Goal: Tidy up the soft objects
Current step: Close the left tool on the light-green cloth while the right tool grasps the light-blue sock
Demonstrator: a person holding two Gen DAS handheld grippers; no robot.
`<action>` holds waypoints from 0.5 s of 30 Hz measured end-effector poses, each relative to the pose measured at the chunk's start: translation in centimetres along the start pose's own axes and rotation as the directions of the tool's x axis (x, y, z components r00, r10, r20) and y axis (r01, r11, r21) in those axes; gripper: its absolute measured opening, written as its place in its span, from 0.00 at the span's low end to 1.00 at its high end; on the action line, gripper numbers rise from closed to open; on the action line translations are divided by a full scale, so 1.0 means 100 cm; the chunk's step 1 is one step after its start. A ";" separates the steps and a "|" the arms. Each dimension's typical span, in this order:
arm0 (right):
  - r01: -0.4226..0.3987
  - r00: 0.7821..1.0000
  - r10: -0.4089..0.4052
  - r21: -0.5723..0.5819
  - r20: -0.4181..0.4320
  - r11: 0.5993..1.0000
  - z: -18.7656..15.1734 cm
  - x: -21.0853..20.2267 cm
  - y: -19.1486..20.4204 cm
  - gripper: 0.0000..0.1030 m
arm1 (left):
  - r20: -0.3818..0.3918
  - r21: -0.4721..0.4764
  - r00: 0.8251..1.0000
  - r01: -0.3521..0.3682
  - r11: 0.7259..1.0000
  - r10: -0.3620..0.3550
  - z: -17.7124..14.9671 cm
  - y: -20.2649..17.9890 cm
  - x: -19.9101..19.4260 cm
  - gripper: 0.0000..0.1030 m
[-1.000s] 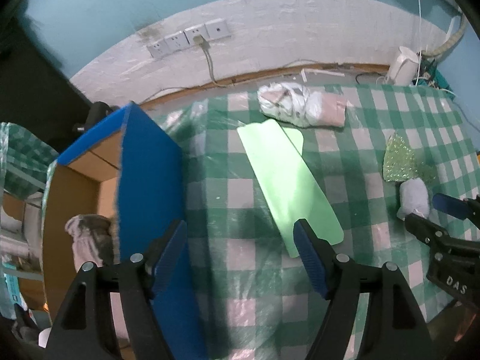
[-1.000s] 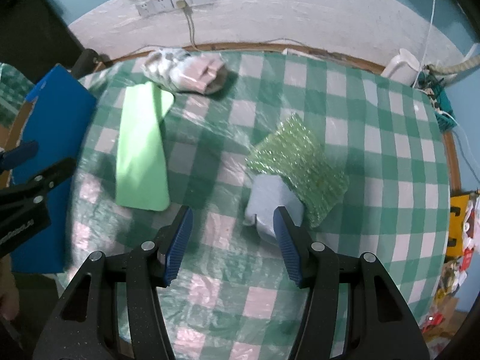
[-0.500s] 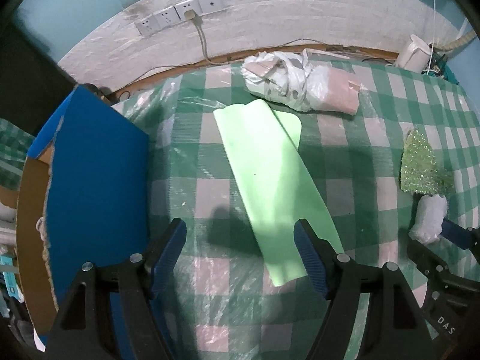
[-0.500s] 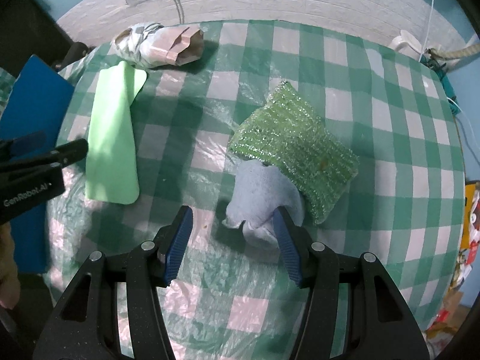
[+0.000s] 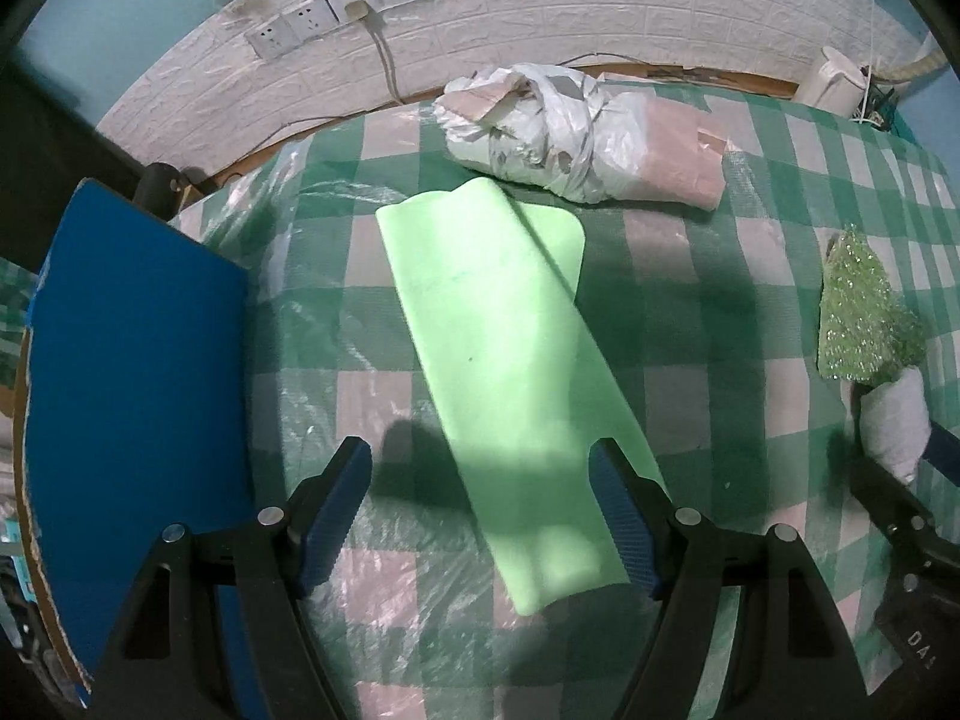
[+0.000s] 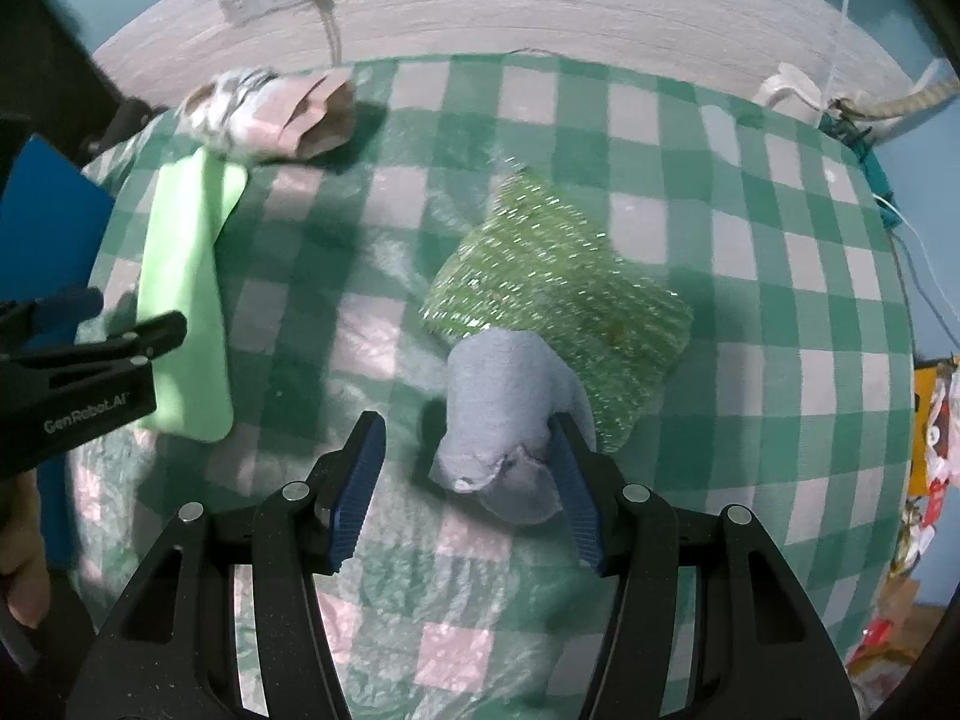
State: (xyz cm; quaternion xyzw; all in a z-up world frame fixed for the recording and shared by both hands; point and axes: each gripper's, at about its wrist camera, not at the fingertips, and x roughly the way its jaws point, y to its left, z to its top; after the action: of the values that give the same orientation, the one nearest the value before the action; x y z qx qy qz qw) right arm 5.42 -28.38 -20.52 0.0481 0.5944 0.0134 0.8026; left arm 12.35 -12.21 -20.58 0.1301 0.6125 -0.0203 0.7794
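Note:
A long light green foam sheet (image 5: 510, 372) lies on the green checked tablecloth (image 5: 690, 312); my left gripper (image 5: 480, 516) is open above its near end, jaws on either side of it. A grey-blue soft cloth (image 6: 510, 414) lies partly on a glittery green sponge pad (image 6: 558, 294). My right gripper (image 6: 465, 486) is open around the cloth, its right finger touching it. The cloth (image 5: 894, 420) and the sponge pad (image 5: 864, 318) also show at the right of the left wrist view. A bundle wrapped in white plastic with pink paper (image 5: 576, 132) lies at the table's back.
A blue-sided cardboard box (image 5: 132, 396) stands off the table's left edge. The white brick wall carries power sockets (image 5: 342, 12) with a hanging cord. A white jug (image 6: 792, 90) and cables sit at the back right. The left gripper (image 6: 78, 360) shows in the right wrist view.
My left gripper moved from over the blue box rightward and forward over the green foam sheet. My right gripper advanced onto the grey-blue cloth, which now lies between its fingers.

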 end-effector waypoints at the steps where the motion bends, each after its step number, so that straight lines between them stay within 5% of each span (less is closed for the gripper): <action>1: 0.002 1.000 -0.002 0.005 0.003 1.000 0.000 0.000 -0.002 0.56 | 0.000 0.000 1.000 0.001 1.000 -0.001 0.001 -0.001 0.000 0.76; 15: 0.074 0.997 -0.073 0.031 -0.028 0.997 0.010 0.025 -0.020 0.60 | 0.003 -0.002 1.000 -0.008 1.000 0.008 0.009 -0.009 0.010 0.81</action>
State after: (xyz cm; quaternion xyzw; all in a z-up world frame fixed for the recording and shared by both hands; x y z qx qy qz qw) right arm 7.04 -30.19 -22.81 0.0387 0.6066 -0.0251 0.7937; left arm 13.32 -13.15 -21.49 0.1318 0.6109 -0.0164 0.7805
